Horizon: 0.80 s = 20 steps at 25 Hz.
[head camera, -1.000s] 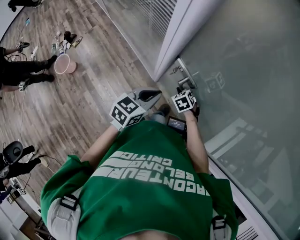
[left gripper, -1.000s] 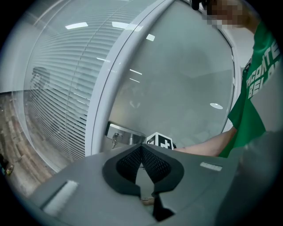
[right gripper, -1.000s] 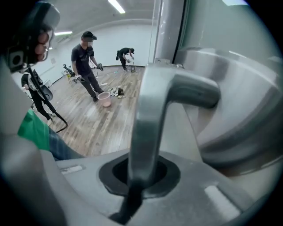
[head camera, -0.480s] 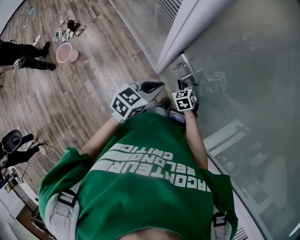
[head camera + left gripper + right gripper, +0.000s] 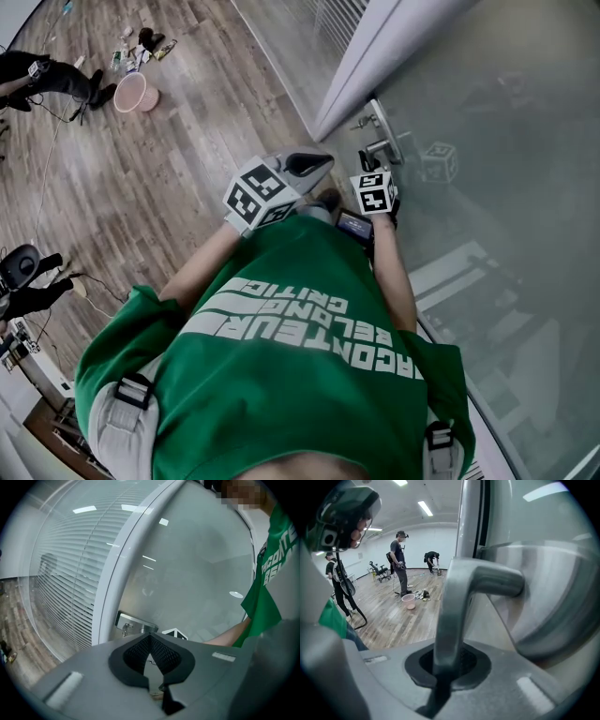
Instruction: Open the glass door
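Observation:
The frosted glass door (image 5: 497, 141) fills the right of the head view, with its white frame post (image 5: 375, 56) to the left. Its metal lever handle (image 5: 380, 147) sits on a lock plate (image 5: 133, 624) with a key (image 5: 125, 629) below it. My right gripper (image 5: 446, 665) is shut on the lever handle (image 5: 457, 602), which stands upright between the pads; its marker cube (image 5: 375, 192) is just below the handle. My left gripper (image 5: 151, 657) hangs free left of the door, shut on nothing, its tips (image 5: 309, 164) pointing at the frame.
Wood floor (image 5: 169, 159) stretches to the left. A pink bucket (image 5: 134, 92) and small clutter lie far off, near a person (image 5: 47, 75). Cables and a chair base (image 5: 19, 267) are at the left edge. Glass with blinds (image 5: 61, 573) runs beyond the frame.
The right gripper has tipped a little while staying clamped on the lever. The left gripper has hardly moved. The head view has shifted slightly.

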{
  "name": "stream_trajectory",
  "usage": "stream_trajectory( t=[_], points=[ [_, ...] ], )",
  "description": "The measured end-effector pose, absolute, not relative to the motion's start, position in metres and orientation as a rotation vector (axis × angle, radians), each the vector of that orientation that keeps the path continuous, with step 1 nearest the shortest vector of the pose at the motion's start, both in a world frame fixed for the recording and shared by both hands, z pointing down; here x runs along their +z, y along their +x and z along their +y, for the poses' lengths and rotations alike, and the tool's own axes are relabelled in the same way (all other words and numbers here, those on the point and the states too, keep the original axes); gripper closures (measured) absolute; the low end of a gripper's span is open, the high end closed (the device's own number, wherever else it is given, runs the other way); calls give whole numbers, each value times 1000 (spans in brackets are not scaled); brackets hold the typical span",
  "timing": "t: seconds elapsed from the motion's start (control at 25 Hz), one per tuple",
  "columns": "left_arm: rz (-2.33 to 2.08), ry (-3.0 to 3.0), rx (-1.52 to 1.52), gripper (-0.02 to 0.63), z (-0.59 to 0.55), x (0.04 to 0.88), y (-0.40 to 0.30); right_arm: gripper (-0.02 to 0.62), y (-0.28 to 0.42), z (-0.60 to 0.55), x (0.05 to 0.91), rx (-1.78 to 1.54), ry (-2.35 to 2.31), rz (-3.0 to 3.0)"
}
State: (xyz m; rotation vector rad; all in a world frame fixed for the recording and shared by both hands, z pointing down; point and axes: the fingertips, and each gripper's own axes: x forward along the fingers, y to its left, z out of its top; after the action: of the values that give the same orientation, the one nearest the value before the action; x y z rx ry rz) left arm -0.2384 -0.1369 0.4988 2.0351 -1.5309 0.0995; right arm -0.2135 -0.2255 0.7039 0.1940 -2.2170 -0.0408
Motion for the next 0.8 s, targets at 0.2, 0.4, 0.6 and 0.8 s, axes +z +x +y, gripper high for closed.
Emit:
stream_trajectory(
  t=[0.2,0.4,0.6,0.8],
  points=[
    [-1554,2018,91,589,-137,491,-233,603,-209,-238,697,-22,205,-2233],
    [-1561,2012,93,589,-139,491,-232,603,-211,-253,697,-1,220,-2262],
    [-1582,2003,97,589,-135,500,-230,603,-207,-262,710,-14,213,-2231],
    [-1583,1995,88,589,-127,499,-228,603,-206,-263,716,-36,201,-2172]
  ],
)
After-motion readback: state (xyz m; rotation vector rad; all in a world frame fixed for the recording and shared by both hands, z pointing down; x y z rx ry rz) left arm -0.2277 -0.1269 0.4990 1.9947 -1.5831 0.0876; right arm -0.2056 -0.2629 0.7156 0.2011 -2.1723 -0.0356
